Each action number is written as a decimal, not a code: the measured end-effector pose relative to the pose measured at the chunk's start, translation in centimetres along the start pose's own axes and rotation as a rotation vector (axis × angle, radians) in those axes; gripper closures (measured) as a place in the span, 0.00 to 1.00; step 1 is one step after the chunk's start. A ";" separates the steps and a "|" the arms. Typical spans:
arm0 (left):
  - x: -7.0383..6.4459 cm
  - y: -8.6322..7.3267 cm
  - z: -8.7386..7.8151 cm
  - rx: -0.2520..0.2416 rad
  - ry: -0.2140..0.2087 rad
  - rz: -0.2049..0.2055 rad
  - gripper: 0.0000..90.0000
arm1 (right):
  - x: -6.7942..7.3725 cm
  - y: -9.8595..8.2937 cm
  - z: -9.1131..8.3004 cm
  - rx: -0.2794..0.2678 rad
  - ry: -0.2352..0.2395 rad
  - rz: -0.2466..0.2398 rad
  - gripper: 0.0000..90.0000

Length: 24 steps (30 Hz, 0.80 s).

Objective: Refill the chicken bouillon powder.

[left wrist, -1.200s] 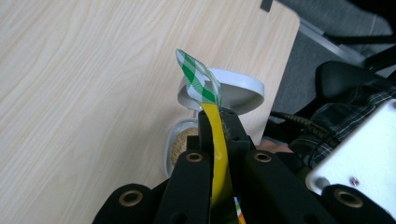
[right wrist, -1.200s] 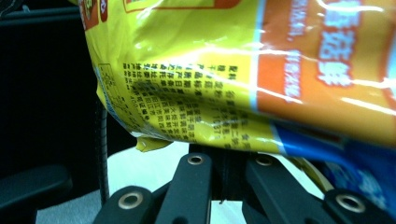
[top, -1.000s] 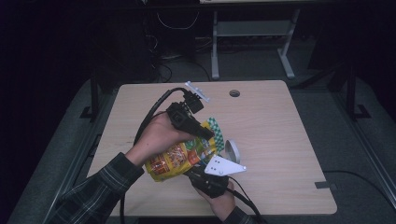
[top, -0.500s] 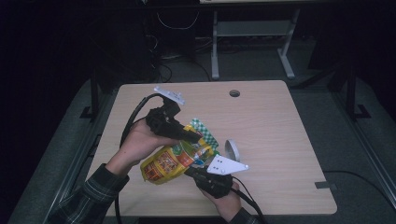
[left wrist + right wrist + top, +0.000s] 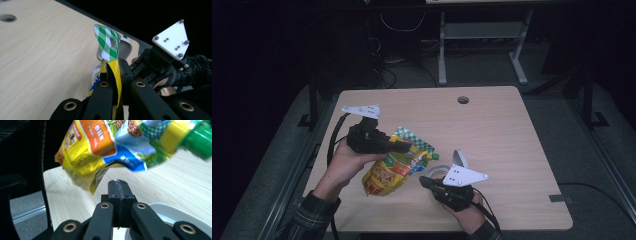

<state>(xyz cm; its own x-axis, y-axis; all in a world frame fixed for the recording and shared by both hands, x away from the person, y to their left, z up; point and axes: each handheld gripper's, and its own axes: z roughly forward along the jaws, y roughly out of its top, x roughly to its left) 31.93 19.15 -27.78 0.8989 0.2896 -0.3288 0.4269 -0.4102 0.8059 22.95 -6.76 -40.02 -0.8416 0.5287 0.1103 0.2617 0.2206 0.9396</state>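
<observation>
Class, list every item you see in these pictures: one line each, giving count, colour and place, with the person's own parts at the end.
Pouch: one, yellow and orange with a green checked top and green cap, lifted above the table's near left part.
White dish: one, on the table beside the pouch, partly hidden.
Table: one, light wood, with a round hole near its far edge.
Metal frame: one, grey, on the floor beyond the table.
Left gripper: one, black, shut on the pouch's top edge.
Right gripper: one, black, jaws closed with nothing between them, below the pouch.
Hands: two, each holding a gripper; checked sleeve on the left.
</observation>
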 end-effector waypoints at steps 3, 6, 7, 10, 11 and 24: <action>0.4 -0.8 -0.8 -0.058 0.018 -0.001 1.00 | -0.3 0.1 -0.8 0.011 0.013 -0.021 1.00; 0.8 -1.6 -1.4 -0.100 0.048 0.000 1.00 | -0.8 0.2 -1.6 0.030 0.024 -0.027 1.00; 0.9 -1.9 -1.5 -0.116 0.054 -0.005 1.00 | -0.9 0.1 -1.9 0.034 0.033 -0.028 1.00; 1.3 -2.4 -2.0 -0.152 0.081 0.002 1.00 | -1.4 0.0 -2.9 0.039 0.046 -0.037 1.00; 1.5 -2.6 -2.1 -0.163 0.096 0.002 1.00 | -1.5 -0.1 -3.2 0.041 0.043 -0.037 1.00; 5.0 -4.7 -3.1 -0.300 0.232 0.006 1.00 | -3.1 -1.9 -6.8 0.069 0.070 -0.028 1.00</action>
<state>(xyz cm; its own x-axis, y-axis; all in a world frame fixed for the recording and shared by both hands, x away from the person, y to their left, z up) 34.14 25.20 -31.76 0.8401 0.4907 -0.2311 0.3429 -0.1505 0.9272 21.81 -14.38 -39.93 -0.8793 0.4637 0.1089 0.2677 0.2920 0.9182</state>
